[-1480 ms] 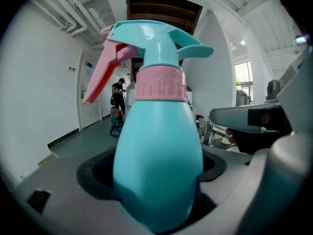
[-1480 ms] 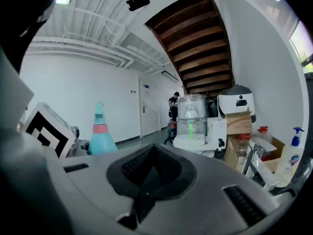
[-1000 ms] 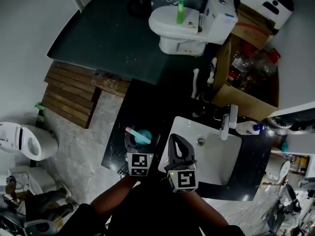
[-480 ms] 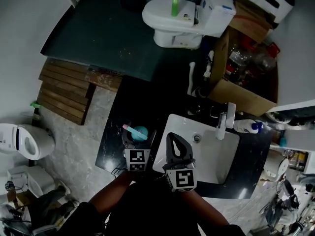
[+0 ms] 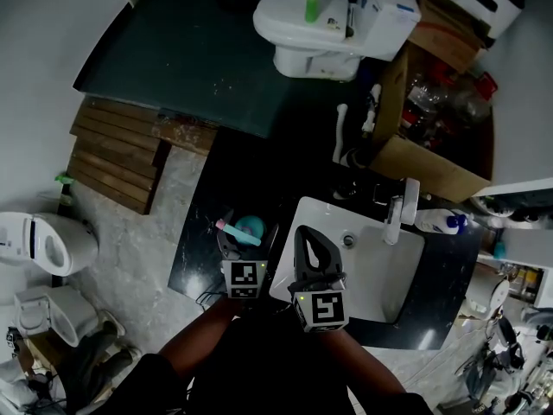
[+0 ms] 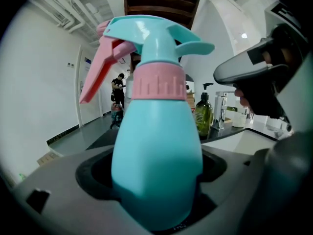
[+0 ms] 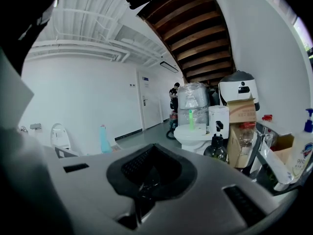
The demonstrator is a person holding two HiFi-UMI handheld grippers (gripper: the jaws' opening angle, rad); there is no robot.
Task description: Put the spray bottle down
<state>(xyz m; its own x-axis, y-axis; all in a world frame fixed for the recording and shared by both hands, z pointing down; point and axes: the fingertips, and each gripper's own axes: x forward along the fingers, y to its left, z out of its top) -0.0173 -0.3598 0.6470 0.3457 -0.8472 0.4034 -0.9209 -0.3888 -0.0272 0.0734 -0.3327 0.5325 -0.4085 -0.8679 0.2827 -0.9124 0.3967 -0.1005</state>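
Your L gripper (image 5: 245,239) had its jaws clamped on the spray bottle (image 5: 250,228), pads pressed to both sides of the teal body low down. In the left gripper view the bottle (image 6: 156,146) stood upright, with a pink collar and a pink trigger pointing to that view's left. From the head view the bottle sat over the left end of the dark worktop (image 5: 197,262), near the front edge and just left of the white sink (image 5: 380,279). Couldn't tell whether its base touched the worktop. Your R gripper (image 5: 308,242) hung just beside the left one, over the sink's front-left corner. Its jaws were shut together w/ nothing between them, as the right gripper view showed (image 7: 145,182). A chrome tap (image 5: 400,210) stood at the sink's back edge, and a white bottle w/ a blue cap (image 5: 436,224) lay by the back-right corner of the worktop. A dark green pump bottle (image 6: 204,115) stood at the back of the worktop, seen past the spray bottle in the left gripper view. On the floor beyond the worktop: a white toilet (image 5: 315,28) w/ a green bottle (image 5: 311,0) on its lid, an open cardboard box (image 5: 428,150) to its right, and wooden slats (image 5: 117,158) to the left.
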